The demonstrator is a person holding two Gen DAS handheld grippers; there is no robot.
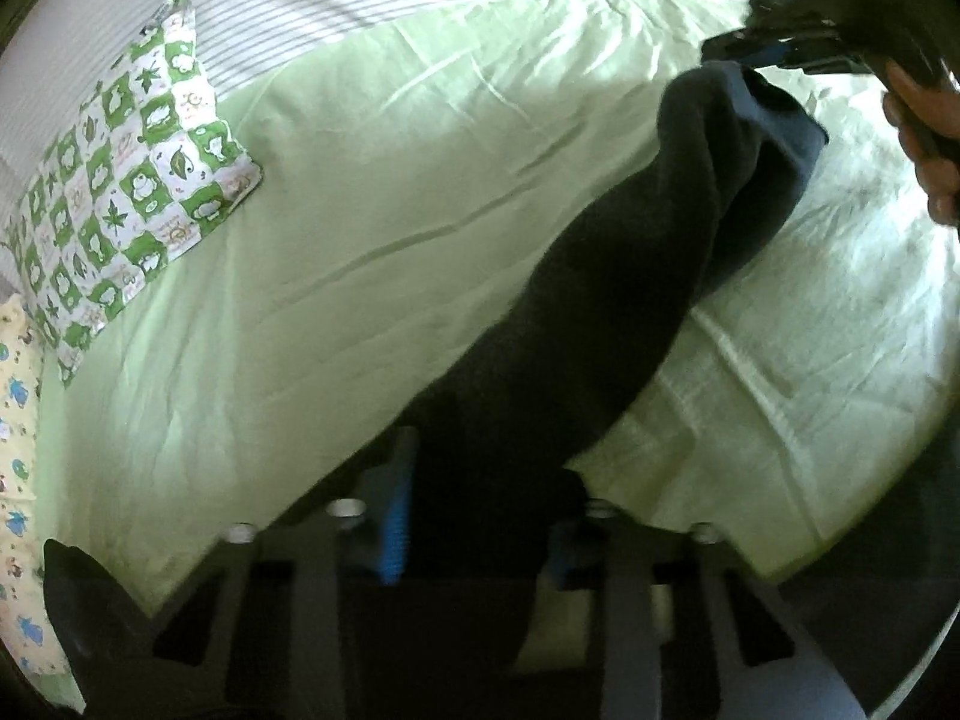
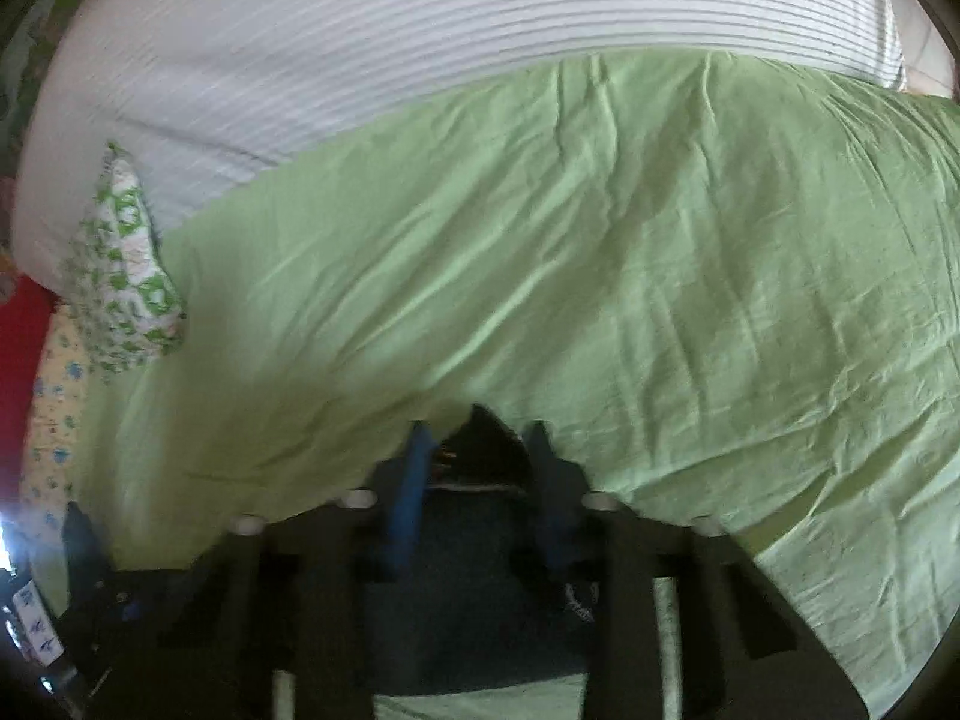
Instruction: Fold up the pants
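Note:
Dark pants point(image 1: 600, 300) hang stretched in the air above a green bed sheet point(image 1: 330, 240). My left gripper point(image 1: 480, 516) is shut on one end of them at the bottom of the left wrist view. My right gripper point(image 1: 774, 51) shows at the upper right of that view, shut on the other end, with a hand point(image 1: 924, 138) behind it. In the right wrist view my right gripper point(image 2: 480, 450) holds dark fabric point(image 2: 480, 540) between its fingers over the green sheet point(image 2: 540, 270).
A green and white patterned pillow point(image 1: 126, 180) lies at the left of the bed, also in the right wrist view point(image 2: 126, 276). A white striped cover point(image 2: 420, 48) lies beyond the sheet. A yellow printed cloth point(image 1: 15, 480) is at the far left.

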